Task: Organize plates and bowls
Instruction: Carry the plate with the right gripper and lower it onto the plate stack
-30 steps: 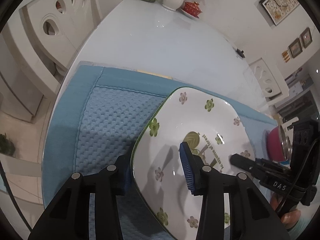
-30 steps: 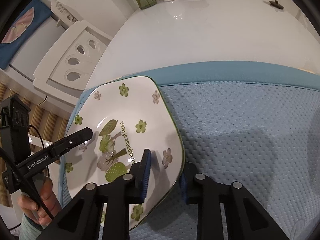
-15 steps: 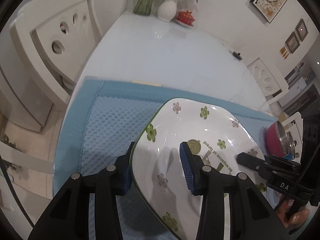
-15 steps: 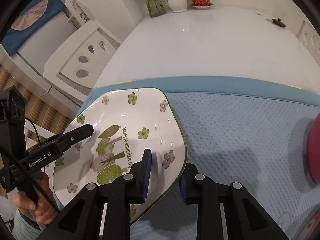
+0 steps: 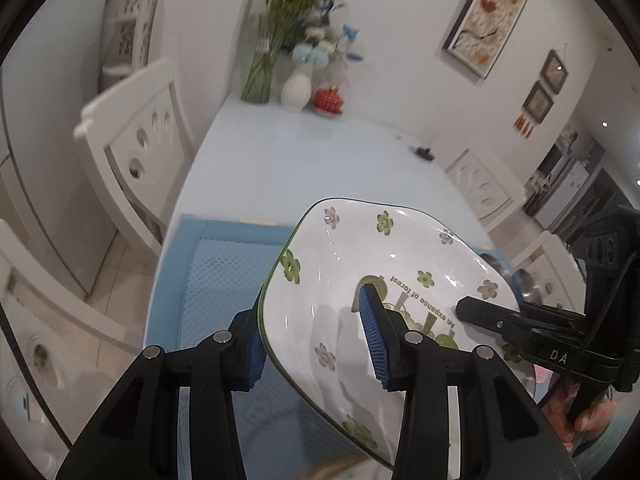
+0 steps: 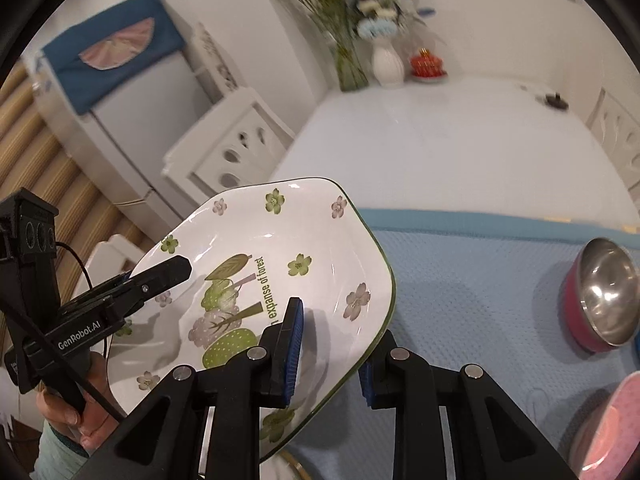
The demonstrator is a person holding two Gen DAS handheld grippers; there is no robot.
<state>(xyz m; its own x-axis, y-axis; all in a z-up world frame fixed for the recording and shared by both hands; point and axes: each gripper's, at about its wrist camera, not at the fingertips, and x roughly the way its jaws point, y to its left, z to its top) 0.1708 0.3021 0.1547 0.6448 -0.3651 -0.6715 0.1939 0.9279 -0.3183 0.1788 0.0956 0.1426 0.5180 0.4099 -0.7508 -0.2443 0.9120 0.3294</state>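
A white square plate with green and pink flowers (image 5: pixel 340 280) is held in the air above the blue mat (image 5: pixel 224 280). My left gripper (image 5: pixel 316 344) is shut on its left rim, one pad over and one under. My right gripper (image 6: pixel 328 352) is shut on the opposite rim of the same plate (image 6: pixel 280 248). Each gripper shows in the other's view. A pink bowl with a steel inside (image 6: pixel 600 296) sits on the mat (image 6: pixel 460 280) to the right, and a pink dotted dish (image 6: pixel 612 424) lies at the lower right.
The white table (image 5: pixel 300 160) stretches back to a glass vase of flowers (image 5: pixel 260 76), a white vase (image 5: pixel 296 88) and a red lidded cup (image 5: pixel 328 98). White chairs (image 5: pixel 136 136) stand along the table sides. A small black object (image 5: pixel 424 153) lies far right.
Both grippers have lifted the plate off the mat and tilted up, so more of the room and far table shows. The pink bowl has come into the right wrist view.
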